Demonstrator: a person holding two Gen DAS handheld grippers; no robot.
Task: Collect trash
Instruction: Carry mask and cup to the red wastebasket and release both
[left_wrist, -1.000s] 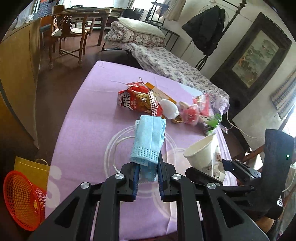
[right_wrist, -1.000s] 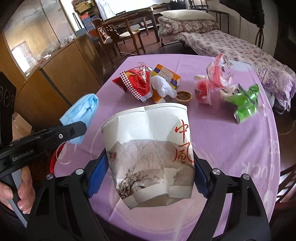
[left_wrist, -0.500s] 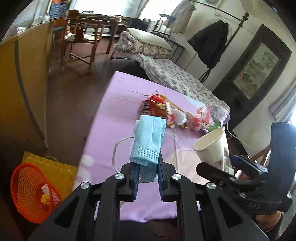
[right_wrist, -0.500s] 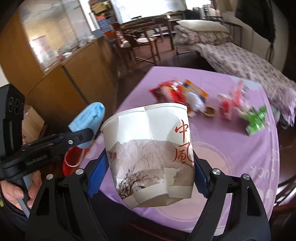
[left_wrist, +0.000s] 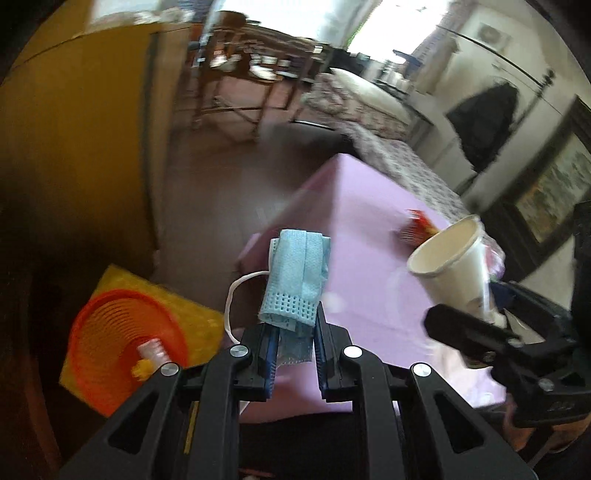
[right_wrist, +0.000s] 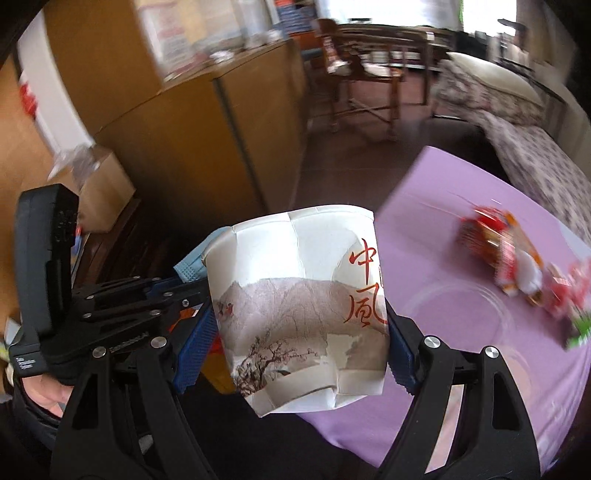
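The left tongs (left_wrist: 293, 352) are clenched on a folded blue face mask (left_wrist: 295, 275), the right tongs (right_wrist: 301, 345) on a crumpled paper cup (right_wrist: 303, 295), both lifted beyond the purple tabletop (left_wrist: 369, 236) edge, likely bound for the orange waste basket (left_wrist: 110, 332) at eight o'clock.

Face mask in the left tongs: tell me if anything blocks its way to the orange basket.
Nothing visible does. The face mask is clamped in the left tongs, and the orange basket sits on the floor down to the left with open air between.
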